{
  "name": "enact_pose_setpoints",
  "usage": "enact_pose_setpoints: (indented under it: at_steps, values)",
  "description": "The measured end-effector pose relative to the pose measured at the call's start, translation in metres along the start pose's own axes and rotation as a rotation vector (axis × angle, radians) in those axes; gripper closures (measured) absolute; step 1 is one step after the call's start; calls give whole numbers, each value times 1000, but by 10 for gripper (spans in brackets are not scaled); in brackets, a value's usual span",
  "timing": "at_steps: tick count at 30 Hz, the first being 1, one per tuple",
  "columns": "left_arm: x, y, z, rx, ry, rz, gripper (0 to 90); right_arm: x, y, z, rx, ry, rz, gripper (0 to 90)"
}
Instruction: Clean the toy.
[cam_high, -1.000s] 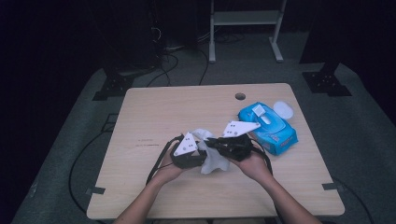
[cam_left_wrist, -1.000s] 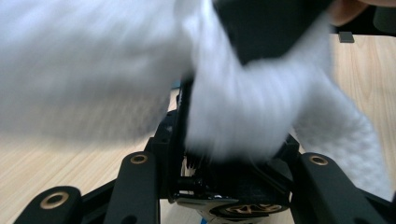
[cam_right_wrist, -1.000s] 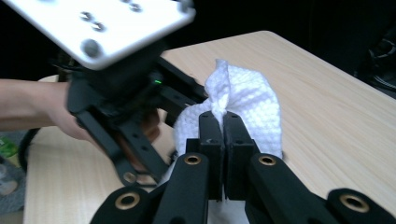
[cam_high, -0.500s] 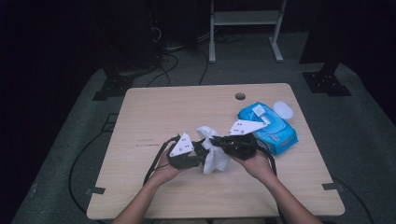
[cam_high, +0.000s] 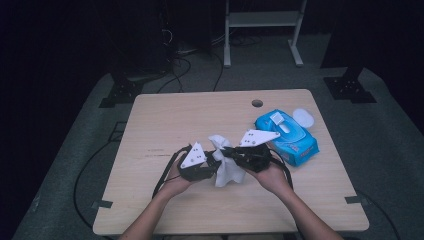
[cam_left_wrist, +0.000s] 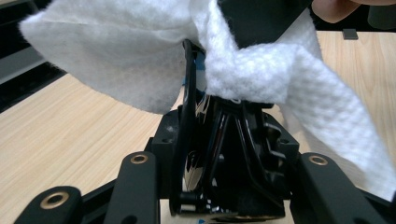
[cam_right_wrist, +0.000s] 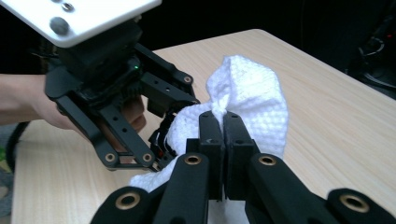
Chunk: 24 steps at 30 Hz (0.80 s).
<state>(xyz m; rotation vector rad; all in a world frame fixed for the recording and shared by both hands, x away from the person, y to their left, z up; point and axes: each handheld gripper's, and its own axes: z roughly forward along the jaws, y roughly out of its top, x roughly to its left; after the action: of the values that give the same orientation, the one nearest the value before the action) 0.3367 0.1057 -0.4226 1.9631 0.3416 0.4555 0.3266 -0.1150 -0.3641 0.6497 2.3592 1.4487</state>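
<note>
The right gripper (cam_right_wrist: 223, 122) has its fingers (cam_right_wrist: 211, 140) pressed together on a pinch of the white wipe (cam_right_wrist: 247, 93), the cloth bunching above their tips. In the left gripper view the left gripper (cam_left_wrist: 219, 140) holds a folded pair of dark glasses (cam_left_wrist: 219, 154) between its fingers (cam_left_wrist: 140, 182), clamped on the frame, while the wipe (cam_left_wrist: 261, 74) drapes over the glasses' upper end.

From above, the two grippers meet nose to nose just below the counter's middle: the left gripper (cam_high: 197, 162) at about nine o'clock of the wipe (cam_high: 227, 167), the right gripper (cam_high: 252, 152) at about three o'clock. The wipe hangs between them, its lower corner reaching down toward the counter (cam_high: 165, 120) at six o'clock. A hand (cam_high: 177, 182) and a hand (cam_high: 272, 177) come up from the near edge.

At about two o'clock from the grippers lies a blue pack of wipes (cam_high: 290, 137), its lid (cam_high: 303, 117) flipped open toward the far right corner. A small round hole (cam_high: 257, 103) sits at twelve o'clock near the far edge.
</note>
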Motion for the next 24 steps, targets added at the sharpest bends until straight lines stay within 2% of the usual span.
enact_pose_setpoints:
  at_steps: [5,12,14,19,20,24]
  values:
    - [0,3,0,-7,-6,3,574,-1,-1,-2,-2,-14,-6,880]
    - [1,5,2,-16,-10,-3,573,-5,-3,-5,-5,-25,27,881]
    - [1,5,3,-21,-11,-5,573,-5,-3,-6,-3,-38,20,881]
    - [3,5,5,-28,-28,-19,568,-5,-3,-8,5,-50,19,880]
    - [5,4,6,-32,-42,-37,565,-5,-3,-8,6,-50,22,880]
    - [8,-1,9,-17,-58,-47,560,-5,-3,-7,7,-54,19,881]
